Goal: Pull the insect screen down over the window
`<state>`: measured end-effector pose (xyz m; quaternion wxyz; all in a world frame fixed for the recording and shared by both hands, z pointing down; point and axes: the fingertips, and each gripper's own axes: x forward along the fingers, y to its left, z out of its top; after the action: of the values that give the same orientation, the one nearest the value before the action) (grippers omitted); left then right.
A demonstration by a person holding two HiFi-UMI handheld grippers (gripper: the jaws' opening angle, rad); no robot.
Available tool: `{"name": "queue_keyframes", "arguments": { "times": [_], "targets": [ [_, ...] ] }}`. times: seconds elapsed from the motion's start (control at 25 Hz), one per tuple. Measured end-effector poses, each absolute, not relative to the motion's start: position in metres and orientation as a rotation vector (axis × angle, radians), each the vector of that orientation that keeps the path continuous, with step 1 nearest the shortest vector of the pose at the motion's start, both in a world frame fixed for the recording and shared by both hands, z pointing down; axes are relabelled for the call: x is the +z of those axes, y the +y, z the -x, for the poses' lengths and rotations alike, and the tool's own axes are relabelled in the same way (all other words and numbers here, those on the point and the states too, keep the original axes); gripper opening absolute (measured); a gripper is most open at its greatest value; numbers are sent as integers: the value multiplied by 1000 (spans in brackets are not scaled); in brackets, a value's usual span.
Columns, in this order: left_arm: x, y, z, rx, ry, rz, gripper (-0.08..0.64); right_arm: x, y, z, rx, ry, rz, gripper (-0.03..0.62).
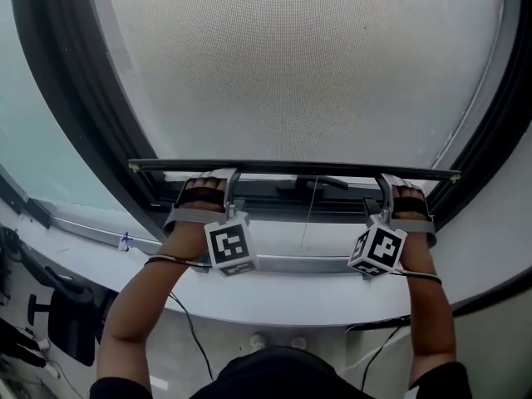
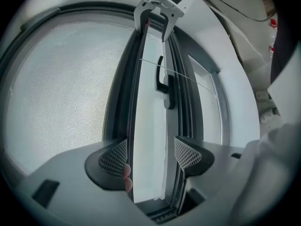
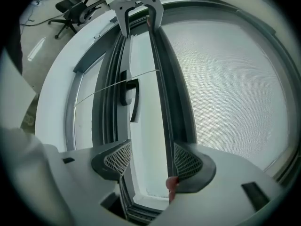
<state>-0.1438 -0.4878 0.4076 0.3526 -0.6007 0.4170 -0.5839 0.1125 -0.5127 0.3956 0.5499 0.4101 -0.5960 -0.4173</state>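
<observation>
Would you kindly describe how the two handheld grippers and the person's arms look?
The left gripper and right gripper each have a light grey body, dark jaws with cross-hatched pads, and a white cube bearing black square markers. Thin black cables trail from both. The person wears dark short sleeves.

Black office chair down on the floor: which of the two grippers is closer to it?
Left. The chair stands low at the left; the left gripper is at the screen bar's near end, the right gripper at its far end.
</observation>
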Motion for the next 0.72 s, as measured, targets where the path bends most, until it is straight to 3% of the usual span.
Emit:
{"name": "queue_keyframes", "arguments": {
  "times": [0.72],
  "targets": [
    [468, -479, 139, -1595, 1037, 1654, 314, 454, -506, -109, -877, -1405, -862, 284]
  ]
}}
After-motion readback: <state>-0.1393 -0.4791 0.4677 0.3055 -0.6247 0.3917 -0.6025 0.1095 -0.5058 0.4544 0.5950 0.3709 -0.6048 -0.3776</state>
